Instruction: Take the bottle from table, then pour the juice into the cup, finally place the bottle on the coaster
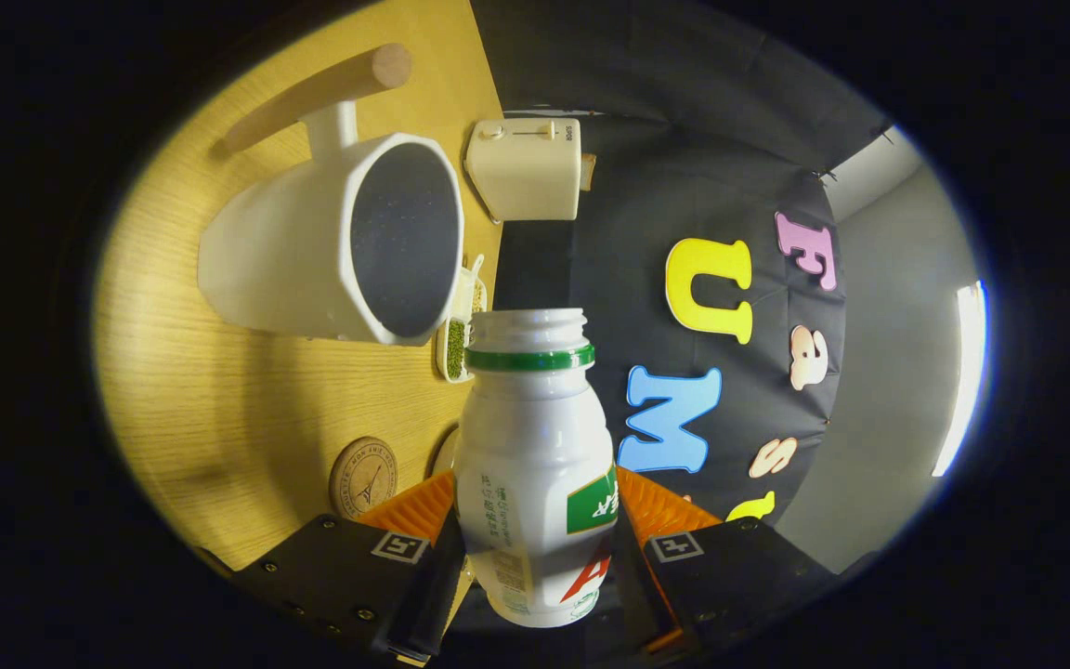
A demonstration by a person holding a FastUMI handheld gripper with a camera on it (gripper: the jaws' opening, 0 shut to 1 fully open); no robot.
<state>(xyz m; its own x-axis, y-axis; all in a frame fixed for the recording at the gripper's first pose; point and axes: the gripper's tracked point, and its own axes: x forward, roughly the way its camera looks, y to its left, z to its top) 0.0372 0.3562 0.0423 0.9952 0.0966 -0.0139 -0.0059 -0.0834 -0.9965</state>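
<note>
- Lying beside the fingers, the coaster [363,478] is resting flat on the wooden table [219,400].
- I am seeing the cup [335,246] beyond it, its mouth facing the bottle.
- My gripper [535,548] is pinching the bottle [535,465] between both fingers, open neck pointing ahead.
- I am seeing a toaster [526,167] farther off.

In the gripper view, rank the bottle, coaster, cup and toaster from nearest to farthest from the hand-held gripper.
1. Bottle: clamped between the fingers of the hand-held gripper, cap off.
2. Coaster: on the wooden table, just ahead of one finger.
3. Cup: white with a wooden handle, beyond the coaster, ahead of the bottle's mouth.
4. Toaster: beyond the cup, by the black cloth.
</note>
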